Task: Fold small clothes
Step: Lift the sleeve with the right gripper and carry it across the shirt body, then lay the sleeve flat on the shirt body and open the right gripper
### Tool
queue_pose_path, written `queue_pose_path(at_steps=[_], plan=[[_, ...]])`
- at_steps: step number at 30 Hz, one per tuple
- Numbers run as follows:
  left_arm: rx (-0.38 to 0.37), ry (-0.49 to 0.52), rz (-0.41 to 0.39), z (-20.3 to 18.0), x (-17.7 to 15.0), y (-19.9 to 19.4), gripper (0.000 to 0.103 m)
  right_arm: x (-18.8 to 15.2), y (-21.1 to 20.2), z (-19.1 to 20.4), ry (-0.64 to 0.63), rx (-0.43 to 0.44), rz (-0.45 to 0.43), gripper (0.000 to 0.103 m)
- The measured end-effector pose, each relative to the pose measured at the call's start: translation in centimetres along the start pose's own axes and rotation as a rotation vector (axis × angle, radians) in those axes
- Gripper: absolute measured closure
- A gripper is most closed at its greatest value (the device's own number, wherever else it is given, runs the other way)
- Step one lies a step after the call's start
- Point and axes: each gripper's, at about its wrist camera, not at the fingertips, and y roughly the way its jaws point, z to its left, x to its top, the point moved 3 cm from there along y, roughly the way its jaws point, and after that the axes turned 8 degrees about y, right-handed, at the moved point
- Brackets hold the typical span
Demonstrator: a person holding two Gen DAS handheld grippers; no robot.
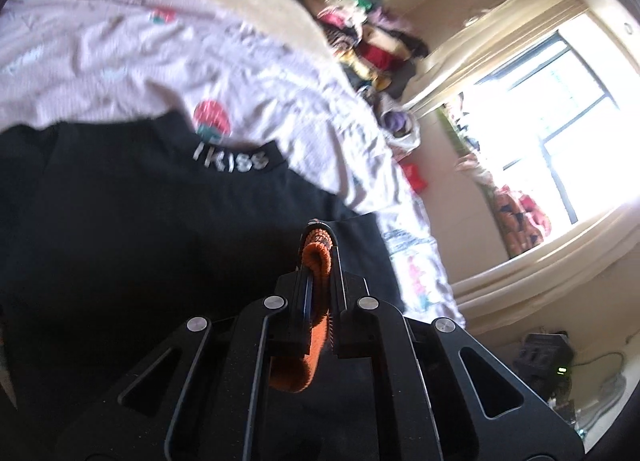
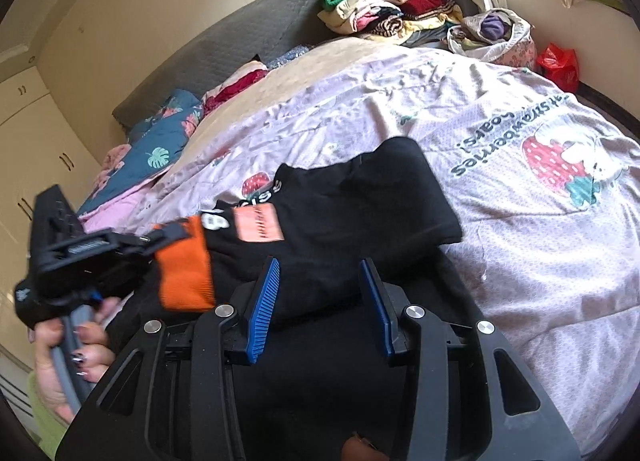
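While the left gripper [image 2: 170, 235], jaws clamped on the orange knitted cuff [image 2: 184, 263], lifts the black garment [image 2: 360, 201] lettered "KISS" off the pink strawberry-print bed cover [image 2: 520, 221], the right gripper [image 2: 320, 305] hovers near, half-open, empty.

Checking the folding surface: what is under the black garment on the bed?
The black garment lies on a pale pink strawberry-print bedsheet, which shows all around it. Whatever is directly beneath the garment is covered.

Bedspread [image 2: 520, 261] right lies open; clothes pile [image 2: 392, 9] beyond.
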Motion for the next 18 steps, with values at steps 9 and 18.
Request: queue_pose_path(at_steps=[9,18], plan=[[0.039,-0.002,-0.073,1.5,1.1,-4.1,0.102,0.2,0.0,-0.6,0.002,-0.022,-0.007,0.062],[0.159,-0.077,-0.045,6.9,0.7,-3.8,0.102,-0.3,1.8,-0.2,-0.023,-0.046,0.026,0.062]])
